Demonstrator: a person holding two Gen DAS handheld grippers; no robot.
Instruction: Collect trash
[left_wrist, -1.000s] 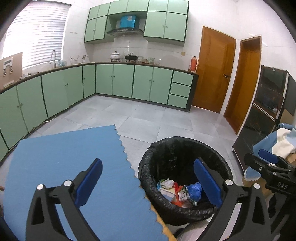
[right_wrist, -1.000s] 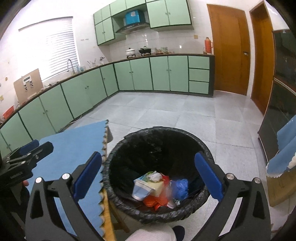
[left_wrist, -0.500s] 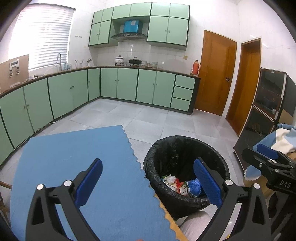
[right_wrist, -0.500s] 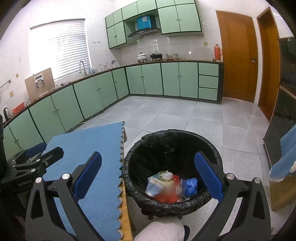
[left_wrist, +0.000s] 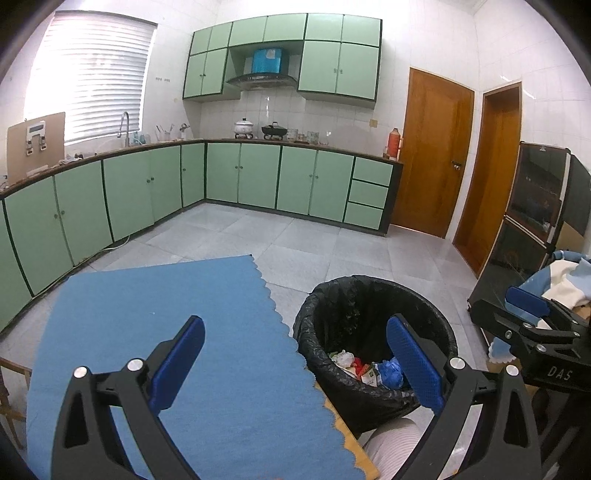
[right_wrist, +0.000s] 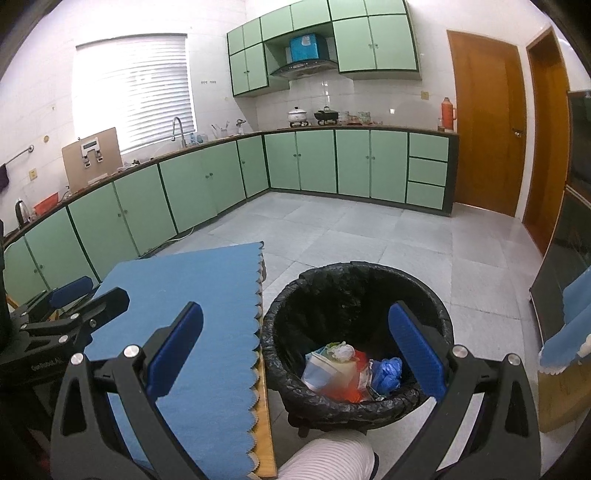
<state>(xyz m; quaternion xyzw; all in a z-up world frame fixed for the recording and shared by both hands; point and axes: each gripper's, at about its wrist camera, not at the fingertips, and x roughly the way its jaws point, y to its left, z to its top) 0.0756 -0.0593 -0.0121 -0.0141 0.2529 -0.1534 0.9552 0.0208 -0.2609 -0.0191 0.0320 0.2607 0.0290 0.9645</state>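
A round bin with a black liner (left_wrist: 373, 299) (right_wrist: 354, 284) stands on the floor beside the table. Several pieces of trash (left_wrist: 364, 367) (right_wrist: 351, 369) lie in it: white crumpled paper, red wrappers, a blue glove. My left gripper (left_wrist: 295, 360) is open and empty, held above the edge of the blue mat (left_wrist: 166, 314). My right gripper (right_wrist: 293, 349) is open and empty, above the bin's left rim. Each gripper shows in the other's view: the right one (left_wrist: 524, 317) and the left one (right_wrist: 70, 299).
The blue scalloped mat (right_wrist: 207, 295) covers a wooden table. Green cabinets (left_wrist: 258, 181) line the far walls. Two wooden doors (left_wrist: 432, 155) stand at the right. A dark glass cabinet (left_wrist: 532, 221) and a pile of cloth (left_wrist: 565, 280) are at the far right.
Both grippers have risen and drawn back from the bin, so it looks smaller and lower. Both stay open and empty.
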